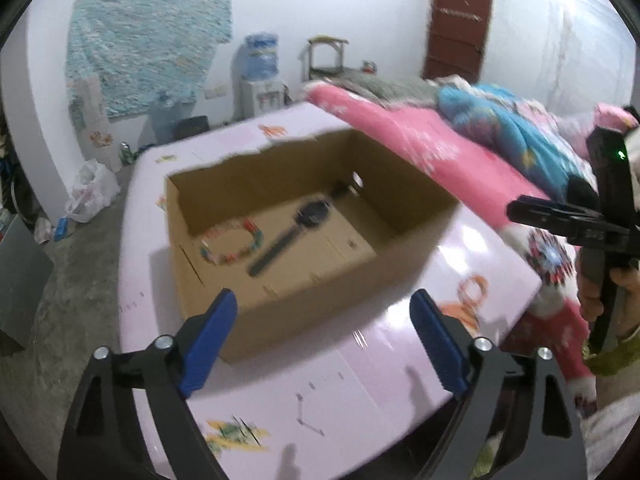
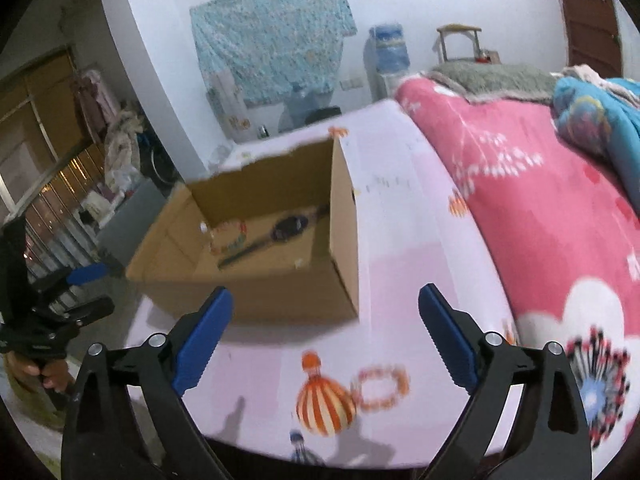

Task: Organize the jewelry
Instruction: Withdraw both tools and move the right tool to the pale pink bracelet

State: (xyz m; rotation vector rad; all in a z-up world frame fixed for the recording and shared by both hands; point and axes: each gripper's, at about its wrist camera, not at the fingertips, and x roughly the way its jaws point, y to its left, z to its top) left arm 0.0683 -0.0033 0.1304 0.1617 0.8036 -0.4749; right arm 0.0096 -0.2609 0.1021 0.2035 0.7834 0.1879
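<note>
An open cardboard box (image 1: 280,216) sits on a pale pink surface printed with hot-air balloons (image 2: 324,404); whether that surface is a desk or the edge of the bed is hard to tell through the fisheye blur. Inside the box, on its floor, lie a beaded bracelet (image 1: 232,246) of mixed colours and a dark wristwatch (image 1: 298,228) with its strap laid out straight. The two lie side by side, the bracelet toward the left wall and the watch nearer the middle.

The left gripper (image 1: 324,344) hangs above the box's near wall with its jaws spread wide and nothing between them. Both pieces of jewelry lie well ahead of the blue pads, down in the box and clear of them.

The right gripper (image 2: 324,340) is likewise spread wide and empty, held over the pink surface just off the box's near right corner. From its camera the bracelet (image 2: 230,236) and the watch (image 2: 280,232) show beyond the jaws, on the far side of the cardboard wall.

A pink blanket (image 2: 540,208) lies to the right of the box, with a blue quilt (image 1: 516,136) heaped on it.
</note>
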